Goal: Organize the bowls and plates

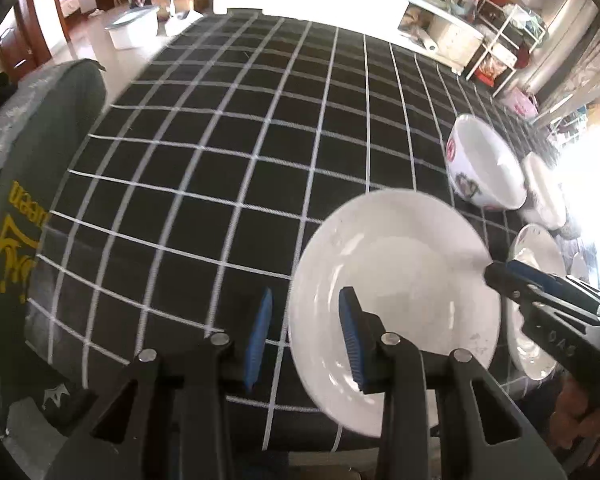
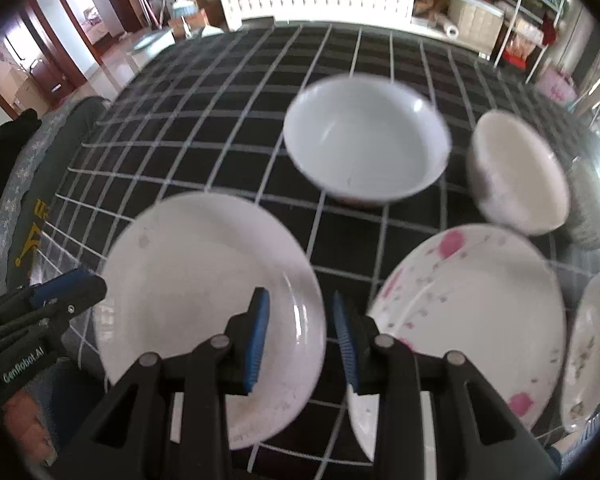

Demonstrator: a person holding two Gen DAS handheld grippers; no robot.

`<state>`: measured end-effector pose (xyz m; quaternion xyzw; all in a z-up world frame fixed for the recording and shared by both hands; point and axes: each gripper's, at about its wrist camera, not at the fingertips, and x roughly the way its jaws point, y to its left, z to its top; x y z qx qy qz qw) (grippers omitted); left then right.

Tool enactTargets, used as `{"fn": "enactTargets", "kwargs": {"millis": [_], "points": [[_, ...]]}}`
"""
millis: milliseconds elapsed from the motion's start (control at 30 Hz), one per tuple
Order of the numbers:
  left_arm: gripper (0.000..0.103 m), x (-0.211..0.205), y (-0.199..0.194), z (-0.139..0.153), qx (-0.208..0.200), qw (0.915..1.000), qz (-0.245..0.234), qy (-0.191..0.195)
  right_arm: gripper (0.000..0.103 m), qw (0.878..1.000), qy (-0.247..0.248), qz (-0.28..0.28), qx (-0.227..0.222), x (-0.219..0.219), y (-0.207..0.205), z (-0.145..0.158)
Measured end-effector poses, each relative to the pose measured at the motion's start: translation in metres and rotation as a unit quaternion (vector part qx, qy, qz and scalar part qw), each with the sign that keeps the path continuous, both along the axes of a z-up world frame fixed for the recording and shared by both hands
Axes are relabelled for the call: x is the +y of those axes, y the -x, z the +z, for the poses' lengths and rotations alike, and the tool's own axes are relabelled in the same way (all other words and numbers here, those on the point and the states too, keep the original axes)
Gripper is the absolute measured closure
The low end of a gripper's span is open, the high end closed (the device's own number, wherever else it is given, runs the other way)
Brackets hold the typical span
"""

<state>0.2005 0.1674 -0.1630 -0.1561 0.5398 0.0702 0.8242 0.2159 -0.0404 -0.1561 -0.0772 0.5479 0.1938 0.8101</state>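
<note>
A plain white plate (image 1: 396,292) lies on the black checked tablecloth (image 1: 228,152). My left gripper (image 1: 306,338) is open, its fingers astride the plate's left rim. My right gripper (image 2: 300,340) is open, straddling the right rim of the same plate (image 2: 204,296); it shows in the left wrist view (image 1: 540,292) at the plate's right edge. A pink-flowered plate (image 2: 472,316) lies right of it. A large white bowl (image 2: 364,136) and a second bowl (image 2: 516,172) stand behind.
A small patterned plate (image 2: 588,348) lies at the far right. A grey chair back (image 1: 28,184) with yellow print stands at the table's left edge. White benches and shelves stand beyond the far edge.
</note>
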Motion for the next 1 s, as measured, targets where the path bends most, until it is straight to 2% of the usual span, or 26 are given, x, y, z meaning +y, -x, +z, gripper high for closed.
{"fn": "enactTargets", "kwargs": {"millis": [67, 167, 267, 367, 633, 900, 1000], "points": [[0.071, -0.002, 0.007, 0.015, -0.015, 0.9999, -0.001, 0.001, 0.065, 1.0, -0.009, -0.006, -0.01, -0.014, 0.006, 0.01], [0.071, -0.014, 0.018, 0.04, -0.054, 0.9981, -0.013, 0.026, 0.065, 0.999, -0.023, -0.021, -0.021, -0.038, 0.017, 0.022], [0.071, -0.04, 0.026, 0.057, -0.079, 0.9957, -0.039, 0.028, 0.065, 0.998, -0.032, -0.036, -0.03, -0.065, 0.028, 0.031], [0.071, -0.074, 0.029, 0.066, -0.087, 0.9932, -0.074, 0.021, 0.065, 0.997, -0.036, -0.055, -0.036, -0.096, 0.037, 0.037], [0.071, -0.144, 0.026, 0.064, -0.084, 0.9852, -0.142, 0.045, 0.065, 0.993, -0.04, -0.104, -0.046, -0.169, 0.046, 0.038], [0.071, -0.177, 0.006, 0.04, -0.044, 0.9855, -0.152, 0.06, 0.065, 0.99, -0.048, -0.128, -0.033, -0.201, 0.033, 0.021], [0.071, -0.187, -0.004, 0.032, -0.04, 0.9849, -0.16, 0.053, 0.065, 0.99, -0.049, -0.133, -0.027, -0.206, 0.027, 0.012]]}}
